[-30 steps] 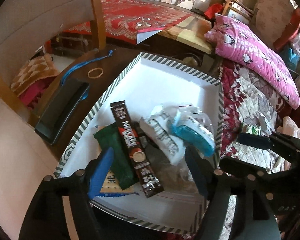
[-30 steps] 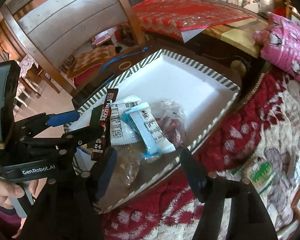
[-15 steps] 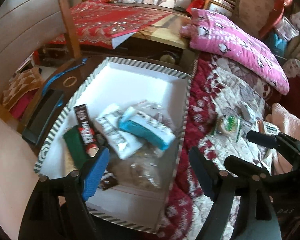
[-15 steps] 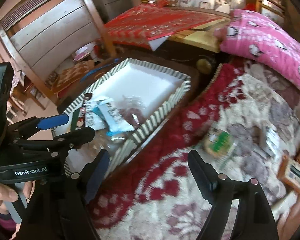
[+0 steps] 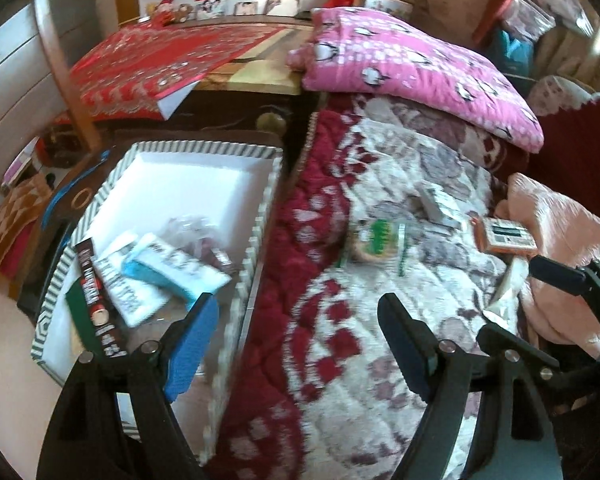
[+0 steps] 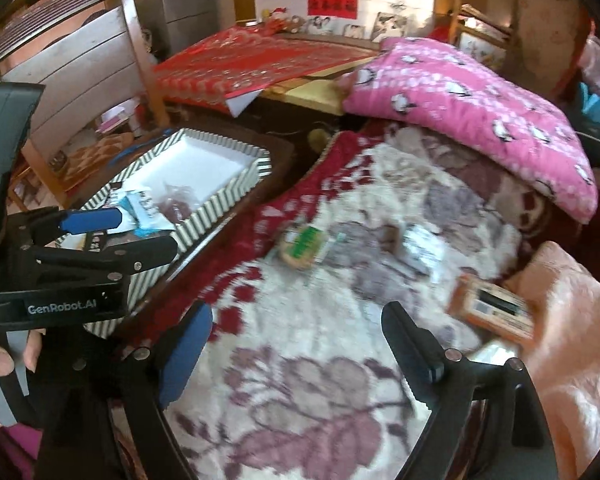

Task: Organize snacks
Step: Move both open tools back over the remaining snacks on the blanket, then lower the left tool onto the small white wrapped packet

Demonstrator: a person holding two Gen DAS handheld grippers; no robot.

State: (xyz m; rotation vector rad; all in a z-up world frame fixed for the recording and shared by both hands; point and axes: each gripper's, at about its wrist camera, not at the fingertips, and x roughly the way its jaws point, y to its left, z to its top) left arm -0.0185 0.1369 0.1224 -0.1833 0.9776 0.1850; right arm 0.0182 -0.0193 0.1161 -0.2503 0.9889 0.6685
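A striped box [image 5: 256, 236] [image 6: 224, 196] holds several snack packets, among them a blue-and-white one [image 5: 176, 264] and a dark coffee stick [image 5: 96, 292]. On the flowered blanket [image 5: 340, 344] lie a green-labelled snack [image 5: 376, 240] [image 6: 304, 242], a grey packet [image 5: 440, 202] [image 6: 420, 246] and an orange packet [image 5: 504, 236] [image 6: 496, 308]. My left gripper [image 5: 296, 320] hangs open over the box's right edge and the blanket, with nothing between its fingers. My right gripper [image 6: 296, 328] is over the blanket, its jaws opening, nothing between them.
A pink pillow [image 5: 412, 64] lies at the far end of the blanket, a peach cloth [image 6: 572, 340] at the right. A red cloth [image 5: 168, 60] covers a table behind the box. A wooden chair [image 6: 80, 52] stands at the left.
Both grippers have swung right, away from above the box and out over the blanket. The snacks on the blanket have come into view. The right jaws stand wider.
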